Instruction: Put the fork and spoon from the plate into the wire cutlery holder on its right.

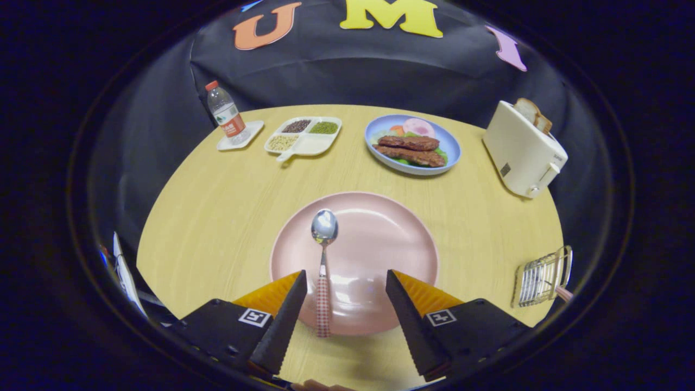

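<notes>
The spoon point(323, 260) lies on the pink plate point(380, 239), its checked handle between the wide-open, empty fingers of the gripper point(346, 282). The wire cutlery holder point(543, 278) stands to the right; a pinkish handle end protrudes beside it, probably the fork. Judged remaining: transfer the spoon.

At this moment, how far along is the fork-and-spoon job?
The fork is off the pink plate, and a handle pokes from the wire cutlery holder, so likely it is done. The gripper is open, its fingers straddling the spoon, whose handle lies between them, near one finger. Left: grasp the spoon and carry it to the holder.
</notes>
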### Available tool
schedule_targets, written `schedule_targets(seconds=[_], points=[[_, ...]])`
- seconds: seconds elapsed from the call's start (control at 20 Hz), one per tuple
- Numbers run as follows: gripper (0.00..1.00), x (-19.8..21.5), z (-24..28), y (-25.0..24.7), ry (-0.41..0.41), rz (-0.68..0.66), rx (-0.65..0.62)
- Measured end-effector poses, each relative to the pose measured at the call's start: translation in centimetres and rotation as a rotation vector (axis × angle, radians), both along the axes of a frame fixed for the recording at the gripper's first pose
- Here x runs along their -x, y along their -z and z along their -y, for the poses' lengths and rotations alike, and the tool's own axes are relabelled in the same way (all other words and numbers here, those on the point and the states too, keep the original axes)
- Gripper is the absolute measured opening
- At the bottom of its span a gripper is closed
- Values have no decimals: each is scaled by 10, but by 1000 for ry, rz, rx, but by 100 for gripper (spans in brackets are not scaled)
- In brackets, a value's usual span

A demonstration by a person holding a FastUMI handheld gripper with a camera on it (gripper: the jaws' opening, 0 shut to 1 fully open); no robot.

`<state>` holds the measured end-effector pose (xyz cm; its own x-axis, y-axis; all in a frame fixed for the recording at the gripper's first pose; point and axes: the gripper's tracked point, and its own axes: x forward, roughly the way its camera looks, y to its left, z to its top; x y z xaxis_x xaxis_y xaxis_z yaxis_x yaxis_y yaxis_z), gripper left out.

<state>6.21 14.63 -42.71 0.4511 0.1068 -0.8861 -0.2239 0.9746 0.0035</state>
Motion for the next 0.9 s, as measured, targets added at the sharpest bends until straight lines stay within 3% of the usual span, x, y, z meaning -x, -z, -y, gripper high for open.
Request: schedule_targets(seconds=[0.3,0.35,0.45,0.55,0.65,0.75,0.85,0.9], points=[[72,4,-24,21,32,-34,-1],[58,5,-24,22,43,-40,2],[41,4,-28,26,47,-51,-4],[41,5,-26,29,55,-60,8],[19,10,-26,36,75,-84,6],[21,10,-25,30,91,-96,15],[11,10,-26,34,97,-88,24],[12,10,-24,33,104,-87,39]])
